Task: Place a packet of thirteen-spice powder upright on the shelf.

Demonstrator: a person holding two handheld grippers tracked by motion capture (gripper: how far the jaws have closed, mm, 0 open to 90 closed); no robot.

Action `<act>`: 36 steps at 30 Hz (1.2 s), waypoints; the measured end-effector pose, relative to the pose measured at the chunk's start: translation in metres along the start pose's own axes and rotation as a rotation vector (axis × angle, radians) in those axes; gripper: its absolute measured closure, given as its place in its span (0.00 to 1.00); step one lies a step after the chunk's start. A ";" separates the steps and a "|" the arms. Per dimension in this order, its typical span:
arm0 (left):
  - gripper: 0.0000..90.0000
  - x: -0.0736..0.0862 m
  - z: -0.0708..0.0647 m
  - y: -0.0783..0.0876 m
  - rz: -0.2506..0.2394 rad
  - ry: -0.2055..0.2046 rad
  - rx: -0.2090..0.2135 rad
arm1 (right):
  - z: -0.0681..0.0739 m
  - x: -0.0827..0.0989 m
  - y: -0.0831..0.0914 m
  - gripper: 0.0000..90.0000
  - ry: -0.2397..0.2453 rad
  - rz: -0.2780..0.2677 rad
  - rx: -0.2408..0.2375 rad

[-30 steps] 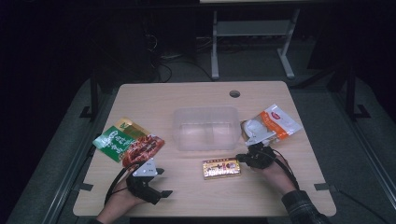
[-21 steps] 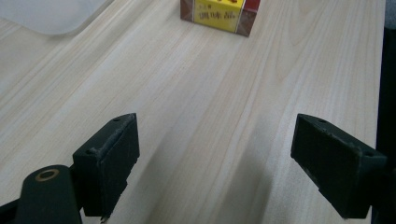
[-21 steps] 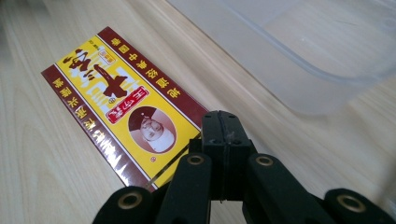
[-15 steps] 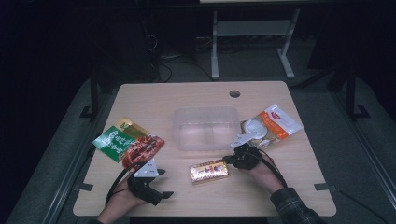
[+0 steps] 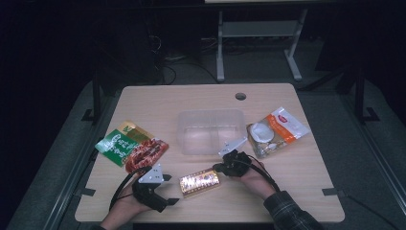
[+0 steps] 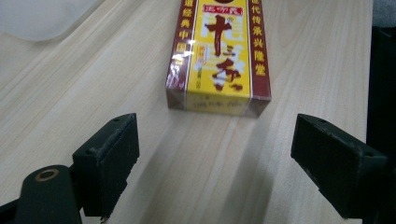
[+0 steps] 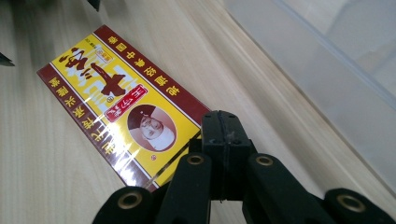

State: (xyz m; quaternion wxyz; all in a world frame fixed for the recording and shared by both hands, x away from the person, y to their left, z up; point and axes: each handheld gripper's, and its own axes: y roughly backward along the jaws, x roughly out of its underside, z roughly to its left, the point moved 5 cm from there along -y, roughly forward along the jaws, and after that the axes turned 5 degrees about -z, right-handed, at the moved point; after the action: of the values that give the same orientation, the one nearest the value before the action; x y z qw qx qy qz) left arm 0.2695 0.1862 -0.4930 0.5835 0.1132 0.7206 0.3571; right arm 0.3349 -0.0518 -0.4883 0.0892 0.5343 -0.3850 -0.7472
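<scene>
A flat yellow and dark-red box with Chinese writing lies on the wooden table near its front edge. My right gripper is shut, with nothing between the jaws. In the right gripper view its tips rest at the near end of the box. My left gripper sits at the front left, open and pointing at the box. In the left gripper view the box lies just ahead of the wide-apart pads, apart from them.
A clear plastic container stands mid-table, just behind the box. A green bag and a red bag lie at the left. An orange and white bag lies at the right. A cable hole is near the far edge.
My right gripper has moved left along the table's front, and the box has slid left with it, ending close in front of the left gripper. The left gripper has stayed put.
</scene>
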 end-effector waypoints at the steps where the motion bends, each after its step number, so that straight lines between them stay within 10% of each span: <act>1: 0.16 0.000 0.000 0.000 0.000 -0.007 0.002 | 0.002 -0.001 -0.001 1.00 0.005 -0.002 -0.007; 9: 0.16 -0.001 -0.002 -0.004 0.009 -0.012 0.012 | 0.011 -0.005 -0.008 1.00 0.048 0.007 -0.019; 36: 0.30 -0.009 -0.001 -0.026 0.032 -0.045 0.019 | -0.002 -0.004 0.023 0.85 -0.022 -0.086 0.023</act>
State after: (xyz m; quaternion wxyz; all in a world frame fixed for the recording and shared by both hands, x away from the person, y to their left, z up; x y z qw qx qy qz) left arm 0.2777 0.1618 -0.5030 0.5928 0.1383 0.7086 0.3569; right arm 0.3321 -0.0669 -0.4704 0.0468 0.5431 -0.3712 -0.7517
